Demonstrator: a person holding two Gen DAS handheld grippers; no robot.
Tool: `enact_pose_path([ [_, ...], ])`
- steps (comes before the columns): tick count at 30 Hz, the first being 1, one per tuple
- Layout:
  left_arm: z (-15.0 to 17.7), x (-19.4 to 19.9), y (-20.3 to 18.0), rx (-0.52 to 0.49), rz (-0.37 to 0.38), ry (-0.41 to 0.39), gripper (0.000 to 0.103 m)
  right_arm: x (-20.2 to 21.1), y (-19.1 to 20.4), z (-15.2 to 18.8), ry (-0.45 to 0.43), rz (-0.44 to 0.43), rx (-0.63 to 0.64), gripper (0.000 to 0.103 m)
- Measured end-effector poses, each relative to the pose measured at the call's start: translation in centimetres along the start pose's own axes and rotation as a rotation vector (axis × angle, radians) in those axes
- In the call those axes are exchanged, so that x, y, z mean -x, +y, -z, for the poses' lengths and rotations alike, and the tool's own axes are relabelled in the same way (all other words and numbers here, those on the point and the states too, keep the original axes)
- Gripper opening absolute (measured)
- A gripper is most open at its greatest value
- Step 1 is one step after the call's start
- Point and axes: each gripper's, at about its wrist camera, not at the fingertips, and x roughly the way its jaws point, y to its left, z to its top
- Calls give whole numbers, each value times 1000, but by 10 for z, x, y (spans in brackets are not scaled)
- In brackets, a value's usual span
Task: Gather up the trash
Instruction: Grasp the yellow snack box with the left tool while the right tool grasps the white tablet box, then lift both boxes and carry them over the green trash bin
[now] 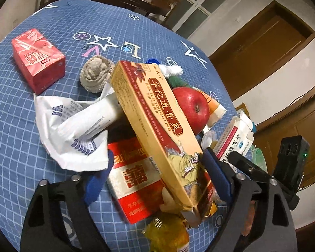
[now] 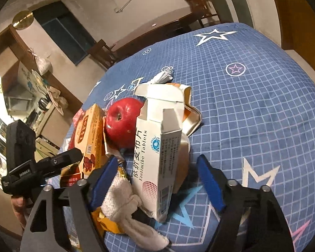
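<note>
A heap of trash lies on the blue checked tablecloth point(image 1: 52, 189). My left gripper point(image 1: 159, 153) is open and straddles a tilted yellow medicine box point(image 1: 157, 113) that rests on a red cigarette box point(image 1: 130, 178). Its right pad sits at the yellow box's edge; the left pad is beside a crumpled white wrapper point(image 1: 73, 130). My right gripper point(image 2: 158, 158) is open around an upright white tablet box point(image 2: 157, 151) with torn flaps, and a gap shows on the right side. A beige cloth point(image 2: 128, 208) lies by its left finger.
A red apple point(image 1: 193, 109) sits in the middle of the heap. A red carton point(image 1: 37, 58) and a rolled beige cloth point(image 1: 96, 73) lie farther left. An orange-white carton point(image 2: 191, 109) stands behind the tablet box. The left gripper point(image 2: 42, 166) shows at the left. Chairs stand beyond the table.
</note>
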Motion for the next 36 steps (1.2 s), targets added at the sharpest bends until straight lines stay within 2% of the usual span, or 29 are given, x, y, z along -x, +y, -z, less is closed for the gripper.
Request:
enact_pose_path([
  [1,-1,-1,0,1,6,1,74,-2,0,0,2,4,4,60],
  [3,-1,-2,-2,2,31,3,61,-7,1,0,4,15,13,52],
  [7,2,2,-6,-10,65,-9,42,-5,8,4,-21,20,43,47],
  [10,5,3,-12,-34,50,-33,37,5,17,10,-60,33,78,44],
  [14,11,9,-17,-60,33,-70,34,24,30,16,-146,54,122,42],
  [18,16,21,-32,-128,-23,-133,32,46,44,23,-244,114,170,42],
  [25,40,56,-60,-262,-172,-328,30,86,74,35,-388,185,259,42],
  [31,67,88,-81,-335,-253,-482,26,116,106,50,-450,216,327,42],
  [36,85,100,-97,-377,-284,-560,25,142,127,61,-484,242,368,42],
])
